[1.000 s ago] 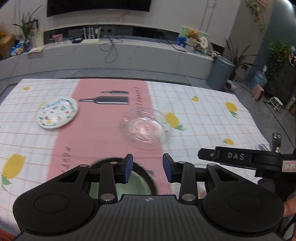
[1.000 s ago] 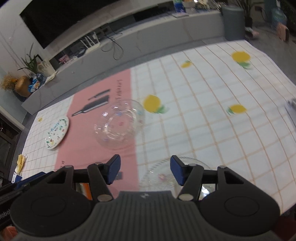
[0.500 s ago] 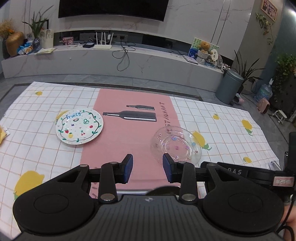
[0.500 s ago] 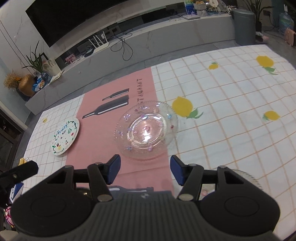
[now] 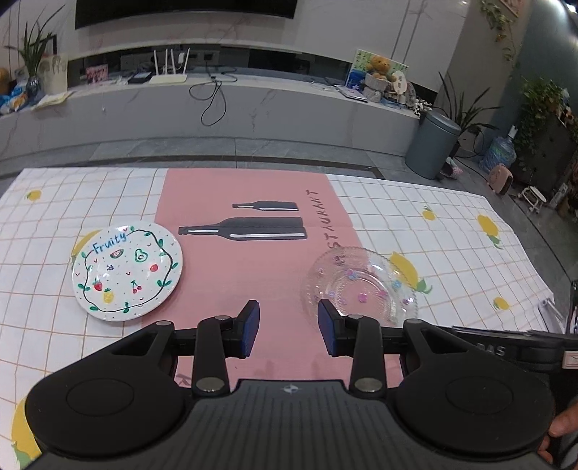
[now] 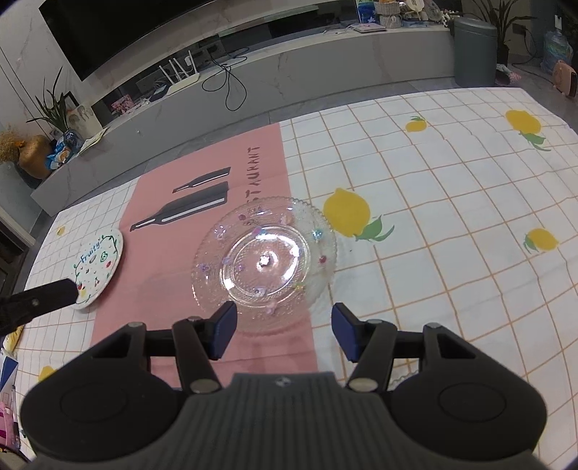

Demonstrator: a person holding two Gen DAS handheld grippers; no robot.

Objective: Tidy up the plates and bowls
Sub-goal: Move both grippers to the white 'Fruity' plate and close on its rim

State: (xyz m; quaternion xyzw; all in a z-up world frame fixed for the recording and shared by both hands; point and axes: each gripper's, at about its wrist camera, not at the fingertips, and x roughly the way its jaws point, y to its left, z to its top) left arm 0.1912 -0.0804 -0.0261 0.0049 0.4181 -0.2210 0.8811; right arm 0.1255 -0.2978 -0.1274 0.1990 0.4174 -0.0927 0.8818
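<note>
Now hovering over the tablecloth (image 5: 451, 231) — left gripper (image 5: 288, 327) spread, pinching nothing, bare pink strip (image 5: 253, 274) between its pads. Off to its left, flat on the cloth, a white fruit-painted plate (image 5: 127, 272); to its right, a clear glass plate (image 6: 263, 262) straddling pink and checked cloth. Right gripper (image 6: 284, 329) spread too and empty, poised just short of that glass plate's near rim — not touching.

A home living room: wall television (image 5: 186, 7), media bench (image 5: 216, 108), houseplants (image 5: 34, 54).
</note>
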